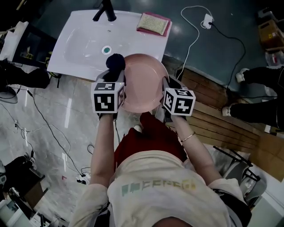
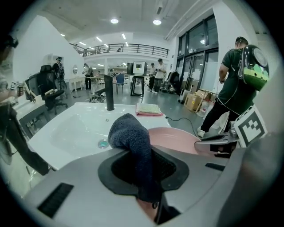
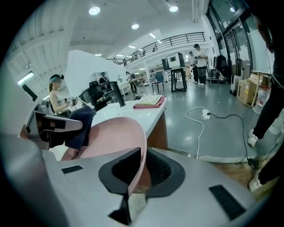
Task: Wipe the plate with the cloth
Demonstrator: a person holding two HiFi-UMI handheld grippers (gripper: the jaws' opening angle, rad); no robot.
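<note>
Pink plate (image 1: 144,86) before the white sink (image 1: 84,44): we see the right gripper (image 3: 135,170) pinching its rim and the left gripper (image 2: 141,166) clamping a dark cloth (image 2: 131,133) at the opposite rim. A folded towel (image 1: 153,23) lies on the sink.

Head view: marker cubes (image 1: 108,97) cover the jaws of the left gripper (image 1: 114,76) and right gripper (image 1: 165,85); the near rim of the plate (image 1: 142,82) lies under them. The tap (image 1: 105,11) is cut off by the top edge. Left gripper view: the lower end of the cloth (image 2: 131,133) vanishes inside the grip. Right gripper view: the plate's gripped edge is likewise out of sight.
</note>
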